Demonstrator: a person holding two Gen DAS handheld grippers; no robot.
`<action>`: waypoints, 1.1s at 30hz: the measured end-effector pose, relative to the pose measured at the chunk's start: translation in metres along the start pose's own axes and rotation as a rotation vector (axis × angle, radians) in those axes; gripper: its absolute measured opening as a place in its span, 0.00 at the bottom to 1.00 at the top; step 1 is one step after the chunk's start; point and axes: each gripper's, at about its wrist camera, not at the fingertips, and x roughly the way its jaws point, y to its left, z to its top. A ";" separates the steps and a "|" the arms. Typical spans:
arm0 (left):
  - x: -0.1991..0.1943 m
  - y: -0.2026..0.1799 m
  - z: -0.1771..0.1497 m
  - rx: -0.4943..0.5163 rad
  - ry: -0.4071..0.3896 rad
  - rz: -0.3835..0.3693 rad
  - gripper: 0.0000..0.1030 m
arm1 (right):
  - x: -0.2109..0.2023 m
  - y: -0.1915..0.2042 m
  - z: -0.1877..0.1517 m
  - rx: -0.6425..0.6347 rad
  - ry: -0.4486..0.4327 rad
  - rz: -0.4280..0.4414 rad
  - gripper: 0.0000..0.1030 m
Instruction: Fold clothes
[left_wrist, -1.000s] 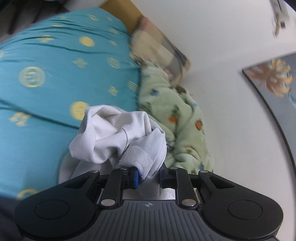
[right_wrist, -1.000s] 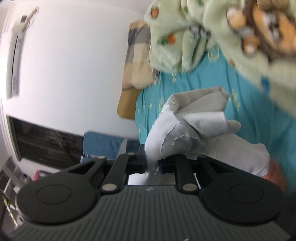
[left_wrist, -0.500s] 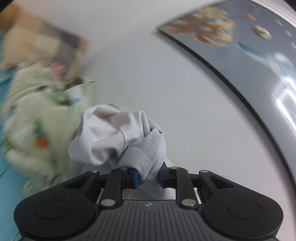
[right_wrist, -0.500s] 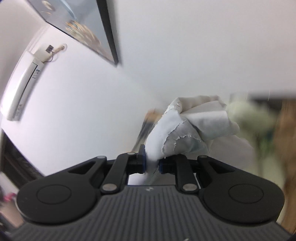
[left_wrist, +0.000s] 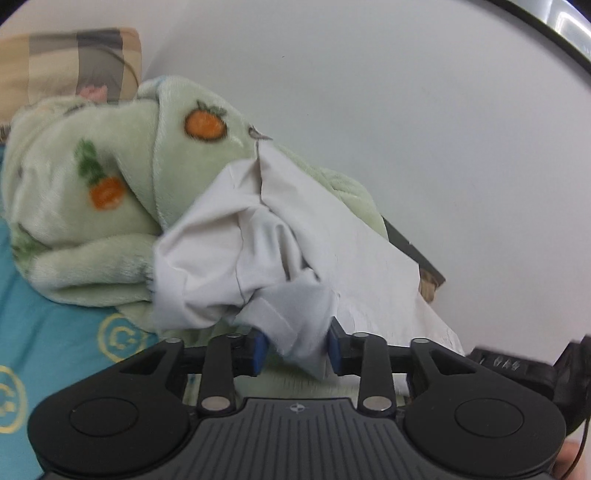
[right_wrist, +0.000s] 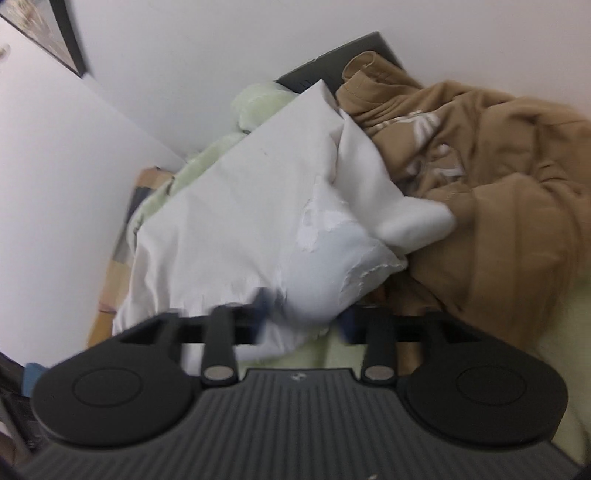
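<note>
— Where do we have the white garment (left_wrist: 258, 236)?
— Draped on the green blanket (left_wrist: 92, 206). Our left tool (left_wrist: 295, 349) and right tool (right_wrist: 303, 325) have just been opening; cloth sits loose between spread pads.

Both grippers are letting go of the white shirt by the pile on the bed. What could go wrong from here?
1. The white cotton shirt lies bunched on the fluffy green fruit-print blanket, not flat, so its folds may slump.
2. Both the left gripper and right gripper have just been opening with cloth between their jaws; pulling back may drag it.
3. It touches the crumpled tan garment and could get mixed in.
</note>
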 end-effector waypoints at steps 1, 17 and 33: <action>-0.011 -0.005 0.004 0.029 0.000 0.024 0.47 | -0.014 0.004 0.001 -0.011 -0.013 0.003 0.82; -0.265 -0.127 -0.038 0.286 -0.263 0.179 1.00 | -0.245 0.087 -0.078 -0.411 -0.238 0.063 0.84; -0.401 -0.200 -0.205 0.372 -0.423 0.279 1.00 | -0.371 0.066 -0.225 -0.580 -0.380 0.114 0.84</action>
